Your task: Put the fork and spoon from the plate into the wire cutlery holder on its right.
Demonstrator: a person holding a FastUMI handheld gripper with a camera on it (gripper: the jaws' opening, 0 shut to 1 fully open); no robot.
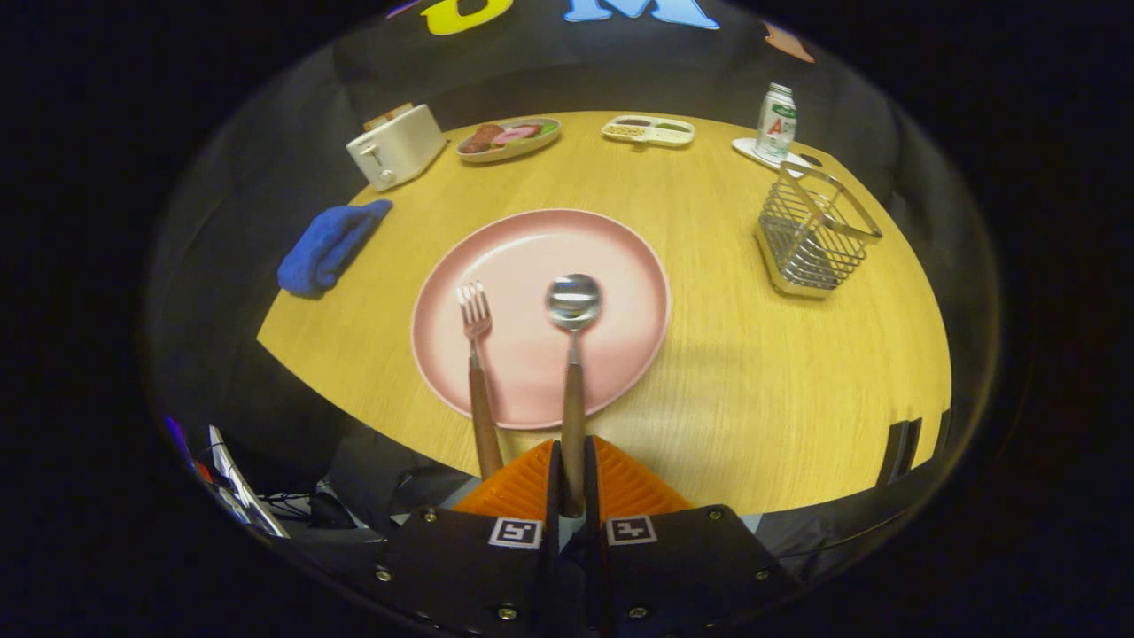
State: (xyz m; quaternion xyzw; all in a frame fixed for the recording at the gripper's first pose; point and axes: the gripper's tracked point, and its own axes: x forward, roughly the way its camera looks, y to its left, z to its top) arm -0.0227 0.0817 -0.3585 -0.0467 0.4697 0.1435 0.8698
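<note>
The spoon (573, 354) has its wooden handle caught between the two orange fingers (523, 487) of the gripper (572, 478), which are closed tight on it from both sides, while its shiny bowl reaches out ahead over the middle of the pink plate (620, 266). Just left of the fingers lies the fork (478, 372), its handle running back past the plate's near rim to touch the left finger's edge, its tines resting on the plate beside the spoon's bowl. The plate sits just ahead of the gripper on the round wooden worktop (753, 390). Off ahead and to the right, well apart from the plate, stands the wire cutlery holder (815, 232), tilted a little in this view, with nothing visible inside it. Beyond the holder, a small can (776, 122) stands on a white coaster (753, 151). Farther out past the plate are a divided white tray (648, 130) and an oval dish of food (509, 138). Ahead to the left stands a white toaster (396, 146), and nearer on that side a crumpled blue cloth (330, 245) lies at the worktop's edge.
</note>
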